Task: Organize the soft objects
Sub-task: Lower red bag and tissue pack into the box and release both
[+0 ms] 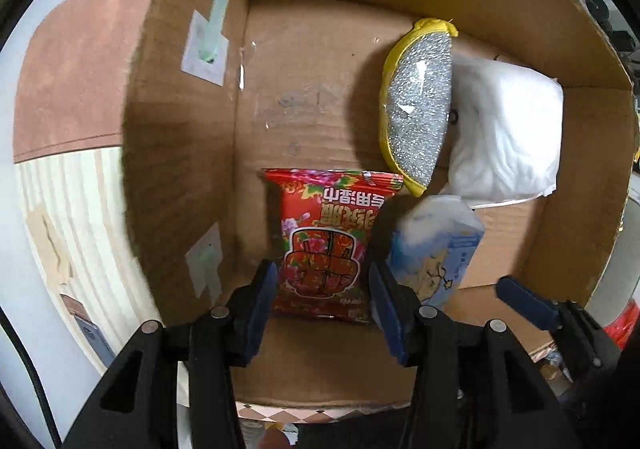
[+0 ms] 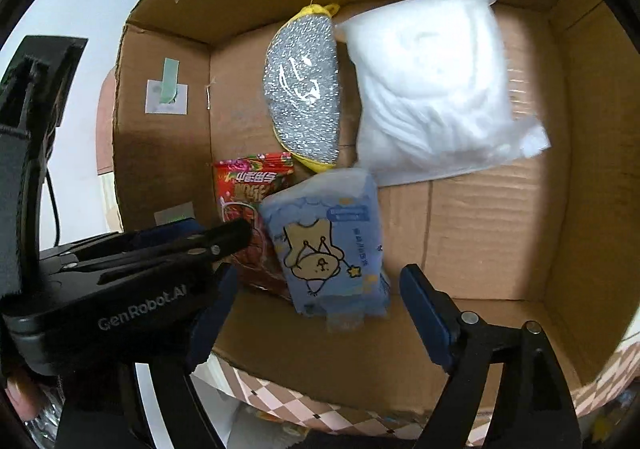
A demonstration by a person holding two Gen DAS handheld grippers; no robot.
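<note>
Four soft things are seen lying in the cardboard box (image 1: 188, 153): a red snack packet (image 1: 326, 245) near the front left, a blue tissue pack (image 2: 332, 241) leaning partly over it, a silver scrubbing pad (image 1: 418, 105) with a yellow rim behind them, and a white plastic bag (image 2: 432, 89) at the back right.

The left hand-held gripper (image 1: 323, 291) is held with its fingers spread on either side of the red snack packet's near end; whether the pads touch the wrapper cannot be told, and no squeeze is visible. The right hand-held gripper (image 2: 316, 313) is spread wide around the near end of the blue tissue pack, nothing being pinched.

Several risks can be judged from this. The two hand-held grippers are crowded into the same corner, so a collision could be caused by either one being closed or shifted sideways. Because the blue tissue pack overlaps the red snack packet, one could be dragged along if the other is lifted or pushed. The slick wrapper could slip from a shallow pinch, and the box wall beside the left finger could be knocked.
</note>
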